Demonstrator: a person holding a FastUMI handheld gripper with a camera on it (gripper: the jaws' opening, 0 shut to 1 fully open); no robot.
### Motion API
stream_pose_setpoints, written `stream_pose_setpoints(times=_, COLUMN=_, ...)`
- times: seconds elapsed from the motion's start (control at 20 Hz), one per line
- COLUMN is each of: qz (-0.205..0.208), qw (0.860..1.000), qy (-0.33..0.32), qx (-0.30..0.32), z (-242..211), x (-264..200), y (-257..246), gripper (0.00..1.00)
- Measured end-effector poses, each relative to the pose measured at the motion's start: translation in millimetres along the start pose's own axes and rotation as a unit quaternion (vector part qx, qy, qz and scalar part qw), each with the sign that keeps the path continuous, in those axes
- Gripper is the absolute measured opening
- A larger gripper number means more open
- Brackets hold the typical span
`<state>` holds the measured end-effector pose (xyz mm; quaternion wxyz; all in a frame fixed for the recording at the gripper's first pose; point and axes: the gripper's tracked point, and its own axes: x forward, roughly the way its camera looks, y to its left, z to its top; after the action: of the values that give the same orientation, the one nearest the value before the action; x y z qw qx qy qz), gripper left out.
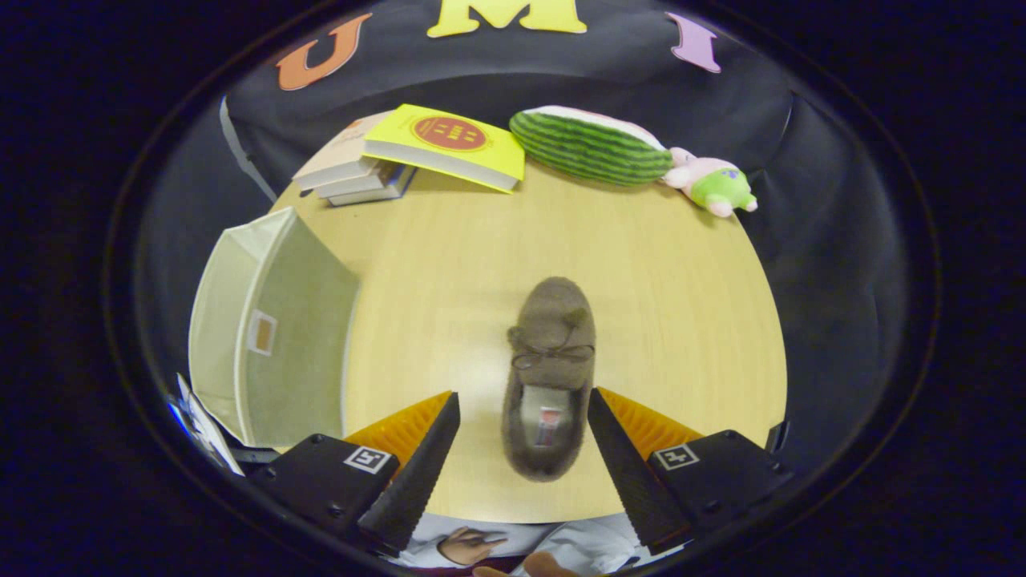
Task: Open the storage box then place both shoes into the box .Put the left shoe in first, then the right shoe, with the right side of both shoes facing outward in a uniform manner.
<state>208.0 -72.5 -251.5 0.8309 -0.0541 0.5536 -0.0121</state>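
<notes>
A brown fuzzy shoe point(553, 336) with a small bow lies on the wooden table point(681, 320), toe pointing away from me. Its heel end sits between the fingers of my gripper point(523, 394), which is open. The right finger point(621, 449) runs close along the shoe's side, and a gap of bare table separates the left finger point(421, 457) from it. A pale fabric storage box point(272, 328) with a small label stands on the table's left side, beyond my left finger. I cannot tell whether its lid is open.
At the table's far edge lie a stack of books point(353, 168) with a yellow book point(449, 144) leaning on it, a watermelon-shaped plush point(589, 144) and a small pink and green plush toy point(713, 186). A person's hand point(469, 546) rests below the near edge.
</notes>
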Motion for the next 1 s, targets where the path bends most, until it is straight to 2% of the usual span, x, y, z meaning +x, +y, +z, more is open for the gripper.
stream_pose_setpoints(times=0.25, qz=-0.024, qw=0.998, qy=0.049, qx=0.028, z=-15, x=41, y=-36, gripper=1.00)
stream_pose_setpoints(times=0.35, qz=-0.038, qw=0.997, qy=0.053, qx=0.031, z=-12, x=55, y=-45, gripper=0.93)
stream_pose_setpoints(times=0.45, qz=-0.026, qw=0.996, qy=0.071, qx=0.037, z=-14, x=75, y=-42, gripper=0.77)
stream_pose_setpoints(times=0.55, qz=-0.014, qw=0.995, qy=0.092, qx=0.045, z=-23, x=89, y=-39, gripper=0.53)
stream_pose_setpoints(times=0.6, qz=-0.019, qw=0.995, qy=0.087, qx=0.047, z=-19, x=88, y=-44, gripper=0.30)
stream_pose_setpoints(times=0.7, qz=-0.012, qw=0.994, qy=0.078, qx=0.075, z=-17, x=86, y=-48, gripper=0.06)
stream_pose_setpoints(times=1.0, qz=0.015, qw=0.994, qy=0.052, qx=0.092, z=5, x=24, y=-39, gripper=0.06)
